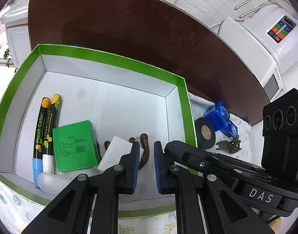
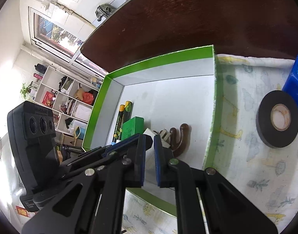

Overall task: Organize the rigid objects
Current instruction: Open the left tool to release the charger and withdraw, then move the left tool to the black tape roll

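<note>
A green-rimmed box (image 1: pixel 110 55) (image 2: pixel 158 57) with a white inside holds two black markers (image 1: pixel 41 128) (image 2: pixel 122 120), a small green carton (image 1: pixel 74 146) (image 2: pixel 132 128), a white block (image 1: pixel 117 152) (image 2: pixel 149 131) and a brown hook (image 1: pixel 146 152) (image 2: pixel 180 140). My left gripper (image 1: pixel 147 146) hangs over the box's near side, shut, with nothing between its blue pads. Beside it, my right gripper (image 2: pixel 150 138) is also shut and empty. On the cloth to the right of the box lie a black tape roll (image 1: pixel 205 132) (image 2: pixel 277 119), a blue box (image 1: pixel 219 119) (image 2: pixel 295 85) and a small brown clip (image 1: pixel 230 146).
A patterned cloth (image 2: pixel 246 165) covers the near part of the dark brown table (image 1: pixel 129 29). A white rounded piece (image 1: pixel 49 181) lies in the box's near left corner. A white appliance (image 1: pixel 266 39) stands past the table's right edge, and a cluttered shelf (image 2: pixel 67 97) by the window.
</note>
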